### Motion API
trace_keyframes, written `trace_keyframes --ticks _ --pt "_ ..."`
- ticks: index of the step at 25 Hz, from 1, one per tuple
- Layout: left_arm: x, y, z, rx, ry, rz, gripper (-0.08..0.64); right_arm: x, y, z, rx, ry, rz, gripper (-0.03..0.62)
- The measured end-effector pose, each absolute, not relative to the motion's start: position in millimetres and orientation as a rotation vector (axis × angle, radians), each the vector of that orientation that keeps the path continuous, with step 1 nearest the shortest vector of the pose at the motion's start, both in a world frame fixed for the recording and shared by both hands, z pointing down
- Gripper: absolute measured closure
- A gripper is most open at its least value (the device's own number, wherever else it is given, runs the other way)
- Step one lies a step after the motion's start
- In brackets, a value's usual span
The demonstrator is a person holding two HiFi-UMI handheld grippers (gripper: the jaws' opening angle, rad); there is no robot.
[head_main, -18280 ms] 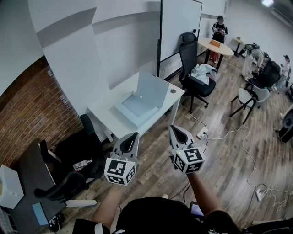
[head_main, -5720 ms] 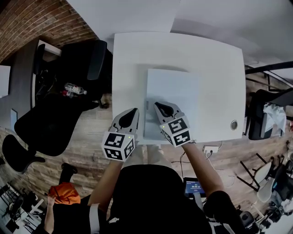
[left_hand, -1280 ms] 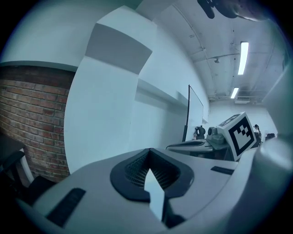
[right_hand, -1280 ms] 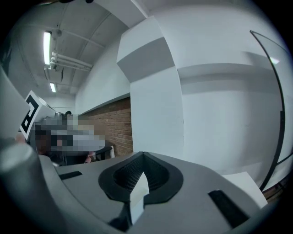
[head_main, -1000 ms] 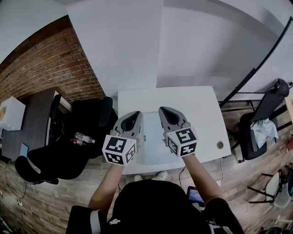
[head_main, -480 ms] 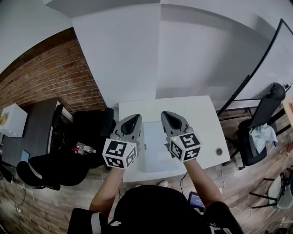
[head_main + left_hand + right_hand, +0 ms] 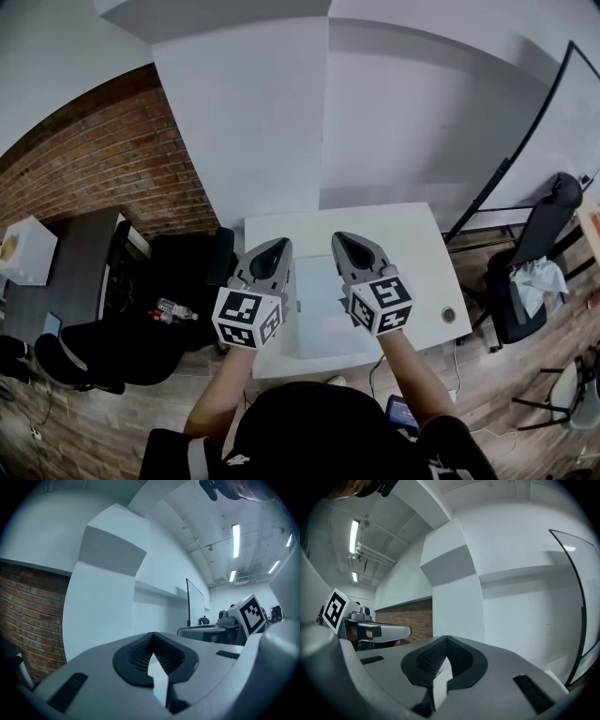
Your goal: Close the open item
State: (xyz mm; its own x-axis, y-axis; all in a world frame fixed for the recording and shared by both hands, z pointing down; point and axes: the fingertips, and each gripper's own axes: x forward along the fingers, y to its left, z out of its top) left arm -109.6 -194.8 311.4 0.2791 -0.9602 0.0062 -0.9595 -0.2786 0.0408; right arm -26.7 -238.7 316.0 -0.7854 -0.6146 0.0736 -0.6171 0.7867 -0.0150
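The person holds both grippers up in front of the body, side by side and apart from each other. In the head view the left gripper [image 7: 276,247] and the right gripper [image 7: 340,241] stand over the near part of a white table [image 7: 412,246].

The left gripper's jaws are pressed together at the tips, with nothing between them – its own view [image 7: 153,636] shows this clearly. The right gripper [image 7: 446,639] is the same: jaws together and empty. Both gripper views look at pale walls, and the right one also shows a strip of brick wall [image 7: 405,616].

The task's thing, a flat pale case [image 7: 321,314], lies on the table, seen between the two grippers in the head view. It looks flat, with its lid down – neither gripper touches it.

To the left of the table stand black chairs [image 7: 183,281], and a water bottle [image 7: 174,310] lies on one of them. A whiteboard [image 7: 572,112] stands at the right.
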Motion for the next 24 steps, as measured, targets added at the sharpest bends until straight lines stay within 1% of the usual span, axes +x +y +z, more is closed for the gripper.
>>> trace_keyframes --ticks 24 --pt "-110.3 -198.5 319.0 2.468 -1.835 -0.037 0.551 -27.5 -242.1 320.3 1.003 -2.891 0.059 0.555"
